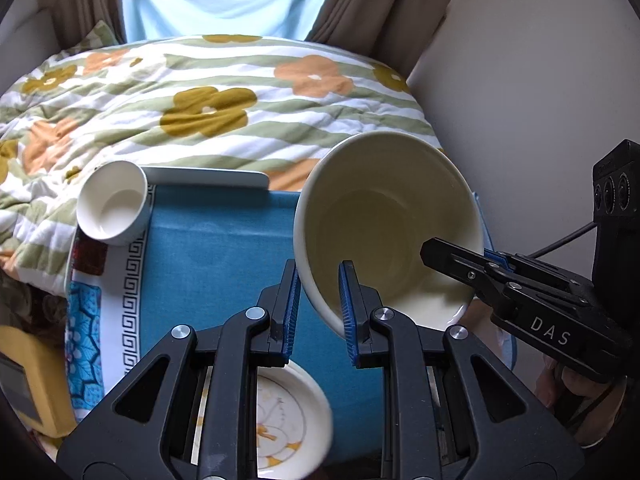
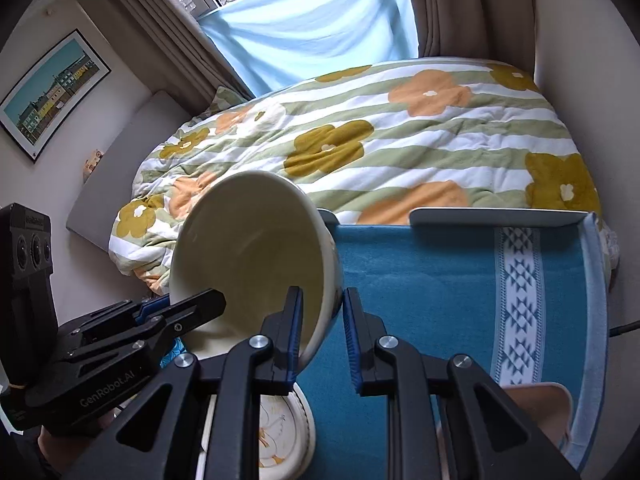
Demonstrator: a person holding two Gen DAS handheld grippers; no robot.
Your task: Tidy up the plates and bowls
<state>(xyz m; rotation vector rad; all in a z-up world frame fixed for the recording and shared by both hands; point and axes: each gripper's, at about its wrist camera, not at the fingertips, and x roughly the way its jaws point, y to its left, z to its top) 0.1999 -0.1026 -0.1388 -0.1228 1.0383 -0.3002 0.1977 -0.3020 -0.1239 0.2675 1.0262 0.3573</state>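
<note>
A large cream bowl (image 1: 384,216) hangs tilted above the blue tablecloth (image 1: 216,248), its opening toward both cameras; it also shows in the right wrist view (image 2: 256,248). My left gripper (image 1: 320,312) is shut on its near left rim, one pad inside and one outside. My right gripper (image 2: 322,336) is shut on the opposite rim; it shows in the left wrist view (image 1: 460,260). A small white bowl (image 1: 114,204) sits at the table's far left corner. A white plate with a duck picture (image 1: 288,416) lies under my left gripper, and under my right gripper (image 2: 280,436).
A bed with a flowered quilt (image 1: 208,100) lies right behind the table. A white tray edge (image 1: 208,178) lies along the table's far side. A yellow object (image 1: 36,380) is at the left. A wall (image 1: 520,80) stands to the right.
</note>
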